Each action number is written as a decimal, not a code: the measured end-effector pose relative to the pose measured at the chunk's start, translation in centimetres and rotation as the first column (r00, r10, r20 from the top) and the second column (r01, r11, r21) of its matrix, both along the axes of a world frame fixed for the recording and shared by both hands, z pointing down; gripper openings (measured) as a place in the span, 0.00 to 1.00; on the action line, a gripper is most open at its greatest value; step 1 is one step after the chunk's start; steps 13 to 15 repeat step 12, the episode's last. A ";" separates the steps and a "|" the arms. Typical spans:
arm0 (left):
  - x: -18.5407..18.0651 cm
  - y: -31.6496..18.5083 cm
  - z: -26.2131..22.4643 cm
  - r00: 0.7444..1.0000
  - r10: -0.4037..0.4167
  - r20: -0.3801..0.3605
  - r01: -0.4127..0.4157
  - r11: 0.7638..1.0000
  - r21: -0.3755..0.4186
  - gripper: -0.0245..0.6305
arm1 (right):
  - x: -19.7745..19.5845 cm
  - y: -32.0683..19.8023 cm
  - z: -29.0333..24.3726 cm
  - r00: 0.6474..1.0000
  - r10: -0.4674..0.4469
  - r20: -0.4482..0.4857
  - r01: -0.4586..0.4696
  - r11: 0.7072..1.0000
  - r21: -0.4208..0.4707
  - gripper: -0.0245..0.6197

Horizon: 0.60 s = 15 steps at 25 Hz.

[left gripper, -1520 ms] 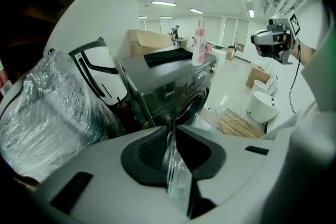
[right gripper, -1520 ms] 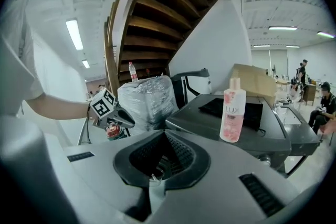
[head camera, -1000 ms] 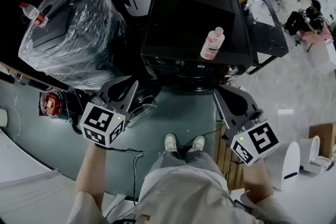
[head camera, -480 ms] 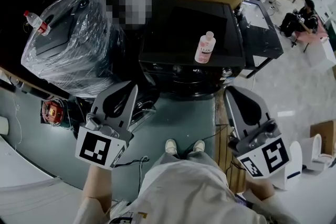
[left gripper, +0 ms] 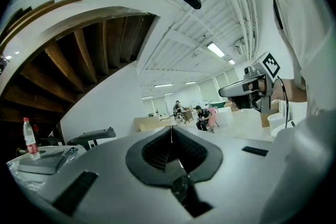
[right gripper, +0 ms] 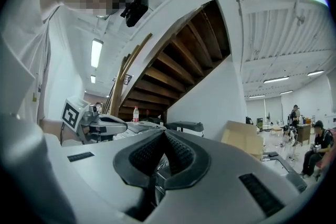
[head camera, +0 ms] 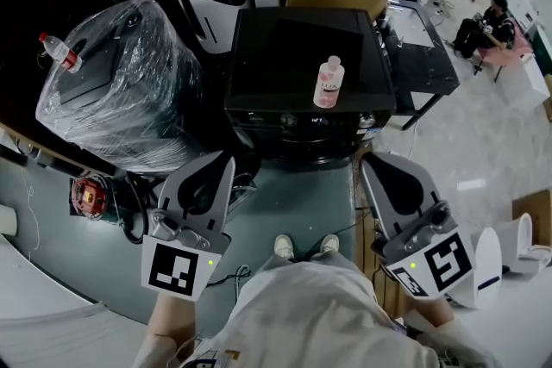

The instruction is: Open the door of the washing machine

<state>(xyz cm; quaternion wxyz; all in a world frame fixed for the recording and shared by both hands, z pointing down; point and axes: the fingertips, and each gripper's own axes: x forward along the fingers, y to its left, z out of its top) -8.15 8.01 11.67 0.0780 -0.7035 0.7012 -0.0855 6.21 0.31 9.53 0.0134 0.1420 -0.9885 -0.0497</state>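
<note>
1. Head view: washer stands just ahead of you; its door face is too steep to read.
2. Left gripper & right gripper: tongs pressed together, empty.
3. Fits pre-reach or door already open; check the door.

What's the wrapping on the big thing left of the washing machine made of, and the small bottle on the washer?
Wrapping: looks like thin clear plastic film, glossy, with wrinkles and bright glints.
Bottle: probably translucent plastic, pinkish with a white cap; too small to rule out glass.
</note>
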 end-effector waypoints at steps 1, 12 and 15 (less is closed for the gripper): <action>0.1 0.0 0.0 1.000 -0.003 -0.004 0.003 1.000 0.003 0.07 | 0.0 -0.1 0.0 1.000 0.001 -0.004 -0.001 1.000 0.002 0.08; -0.8 -0.2 -1.3 0.995 -0.049 -0.088 0.050 0.999 0.008 0.07 | -0.6 -1.2 -0.7 1.000 0.004 -0.025 -0.003 1.000 0.028 0.08; -0.8 -0.2 -1.3 0.995 -0.049 -0.088 0.050 0.999 0.008 0.07 | -0.6 -1.2 -0.7 1.000 0.004 -0.025 -0.003 1.000 0.028 0.08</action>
